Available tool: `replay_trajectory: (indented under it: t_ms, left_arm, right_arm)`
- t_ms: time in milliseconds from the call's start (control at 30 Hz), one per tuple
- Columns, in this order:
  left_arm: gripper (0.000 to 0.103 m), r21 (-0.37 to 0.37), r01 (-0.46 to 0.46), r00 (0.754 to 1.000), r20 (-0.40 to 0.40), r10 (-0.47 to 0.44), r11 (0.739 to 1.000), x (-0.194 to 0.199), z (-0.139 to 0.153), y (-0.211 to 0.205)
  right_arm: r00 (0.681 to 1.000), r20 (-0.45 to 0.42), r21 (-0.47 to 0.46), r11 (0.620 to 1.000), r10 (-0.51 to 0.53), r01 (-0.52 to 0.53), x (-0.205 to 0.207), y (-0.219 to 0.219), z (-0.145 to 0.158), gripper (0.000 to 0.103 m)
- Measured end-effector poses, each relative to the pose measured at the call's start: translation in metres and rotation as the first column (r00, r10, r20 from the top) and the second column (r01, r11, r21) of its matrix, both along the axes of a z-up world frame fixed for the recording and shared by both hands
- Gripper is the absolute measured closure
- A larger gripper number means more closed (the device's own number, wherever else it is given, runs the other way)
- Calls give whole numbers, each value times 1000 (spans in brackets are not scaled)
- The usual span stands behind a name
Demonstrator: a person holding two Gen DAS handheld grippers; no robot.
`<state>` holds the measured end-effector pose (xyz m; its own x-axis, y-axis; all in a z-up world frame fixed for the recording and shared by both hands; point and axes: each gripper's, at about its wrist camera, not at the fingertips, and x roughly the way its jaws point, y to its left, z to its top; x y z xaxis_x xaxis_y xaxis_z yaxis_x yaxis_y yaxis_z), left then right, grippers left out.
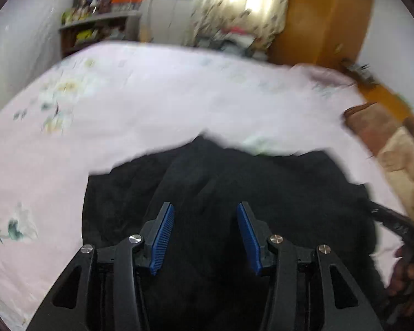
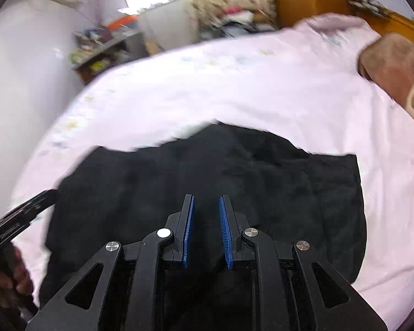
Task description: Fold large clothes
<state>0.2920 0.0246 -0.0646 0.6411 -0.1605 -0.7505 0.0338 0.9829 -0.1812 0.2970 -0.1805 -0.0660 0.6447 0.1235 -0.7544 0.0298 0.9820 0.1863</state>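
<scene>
the wide bed under its pale pink floral sheet (image 1: 157, 104) took up most of both views, and it seemed to serve as the folding surface because it gave a large garment room to lie spread out. on it lay the big black, soft-looking garment (image 2: 207, 171), bunched into a rough slab with an uneven far edge and a straighter edge on its right side in the right wrist view; it looked partly gathered rather than neatly folded, so the job was judged to be at an early or middle fold. a brown plush blanket (image 2: 389, 63) sat at the head of the bed, well apart from the garment, and a cluttered grey shelf unit (image 1: 99, 27) stood against the far wall.

the left gripper (image 1: 205, 237) hung over the garment's middle, angled down toward it, its blue ribbed pads spread moderately wide with only dark cloth visible beyond them and nothing pinched between them. the right gripper (image 2: 206, 231) hung over the near middle of the same garment, its jaws parted by a narrow gap, also holding nothing that could be made out. both views were blurred, so whether either set of fingertips brushed the fabric could not be told. each gripper's handle and the person's hand showed at the edge of the other's view, placing the pair side by side above the cloth.
</scene>
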Motion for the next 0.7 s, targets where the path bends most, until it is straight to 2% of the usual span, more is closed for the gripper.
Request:
replay_trajectory:
  t_ms: [67, 133, 267, 333, 400, 533, 600, 700]
  left_arm:
    - [53, 19, 22, 999, -30, -21, 1000, -2, -31, 2]
    - [53, 64, 60, 998, -10, -60, 996, -15, -49, -3]
    - [53, 86, 49, 999, 9, -50, 995, -18, -52, -8]
    - [53, 89, 56, 998, -8, -56, 994, -19, -42, -8]
    - [54, 64, 58, 998, 8, -58, 996, -28, -20, -5]
    - [54, -28, 100, 987, 127, -96, 995, -69, 16, -2]
    - [54, -58, 143, 982, 132, -135, 988, -81, 15, -10]
    - [53, -36, 154, 988, 26, -153, 987, -77, -19, -22]
  right_arm:
    - [998, -61, -19, 1000, -23, 22, 10, -8, -32, 87]
    - [997, -77, -4, 1000, -24, 24, 2, -15, -51, 88]
    - [998, -53, -37, 999, -32, 30, -7, -15, -62, 88]
    - [997, -65, -34, 999, -28, 25, -4, -12, -54, 88]
    - [997, -67, -16, 999, -34, 33, -7, -20, -32, 87]
    - [996, 90, 40, 999, -9, 6, -49, -10, 22, 85]
    - [991, 127, 68, 996, 50, -59, -65, 6, 29, 85]
    - [987, 60, 39, 988, 147, -150, -65, 39, 3, 85]
